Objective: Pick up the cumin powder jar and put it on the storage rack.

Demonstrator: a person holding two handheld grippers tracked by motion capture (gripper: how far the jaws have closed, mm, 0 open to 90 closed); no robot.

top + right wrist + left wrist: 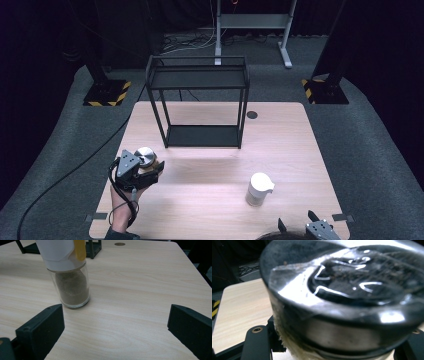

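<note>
Round shiny metal-lidded jar (145,156) sat clenched in our left claw (150,172) at the surface's (210,170) near-left part — well short of the black two-tier wire shelf (200,100). We judged it best kept level and carried slowly. Our right claw (115,322) gaped wide, released, near the white-capped glass spice jar (70,275).
</note>
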